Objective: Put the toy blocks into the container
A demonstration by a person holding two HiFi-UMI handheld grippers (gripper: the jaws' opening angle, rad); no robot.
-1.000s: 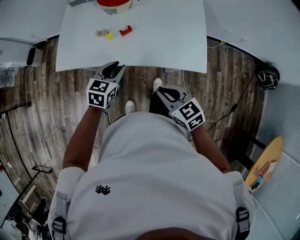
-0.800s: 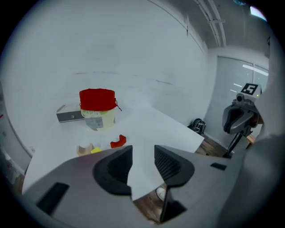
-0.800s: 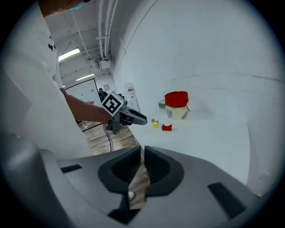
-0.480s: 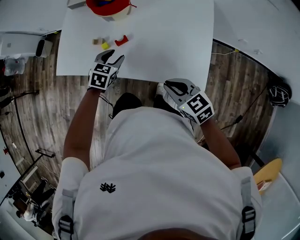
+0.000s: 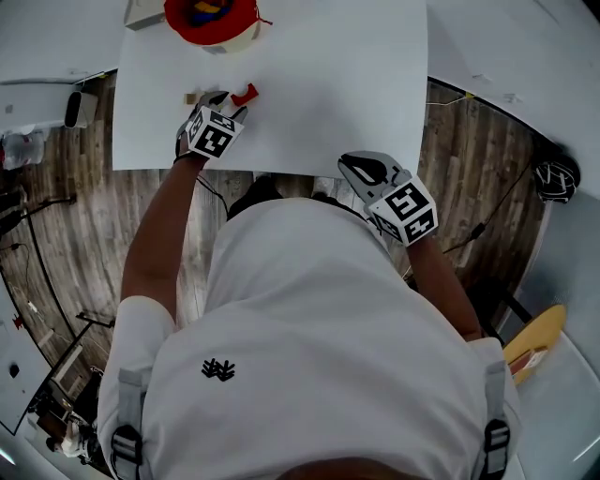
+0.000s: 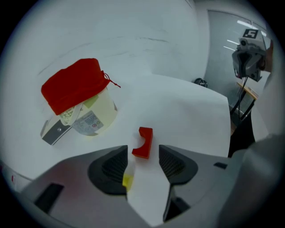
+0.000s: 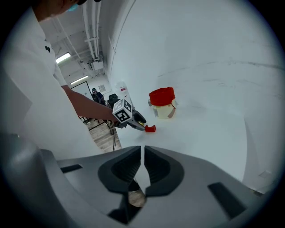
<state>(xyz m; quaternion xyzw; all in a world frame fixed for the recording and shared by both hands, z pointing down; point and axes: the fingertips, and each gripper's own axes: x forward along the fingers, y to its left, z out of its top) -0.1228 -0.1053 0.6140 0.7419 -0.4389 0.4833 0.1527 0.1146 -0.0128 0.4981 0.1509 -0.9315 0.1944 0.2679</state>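
Observation:
A red arch block lies on the white table, with a tan block to its left. My left gripper stands tilted down over them, and its jaws have just been opening. In the left gripper view the red block lies just ahead of the open fingertips, untouched, and a yellow block peeks out beside the left jaw. The container, cream with a red cloth top, stands beyond and holds coloured blocks. My right gripper hovers at the table's near edge, shut and empty.
A grey card or small box leans by the container's left side. Wooden floor lies around the table's near edge. A black bundle sits on the floor at far right. A camera rig stands beyond the table's right side.
My left gripper has moved forward over the table and down to the blocks, and its jaws now stand wider. My right gripper has come up to the table's near edge.

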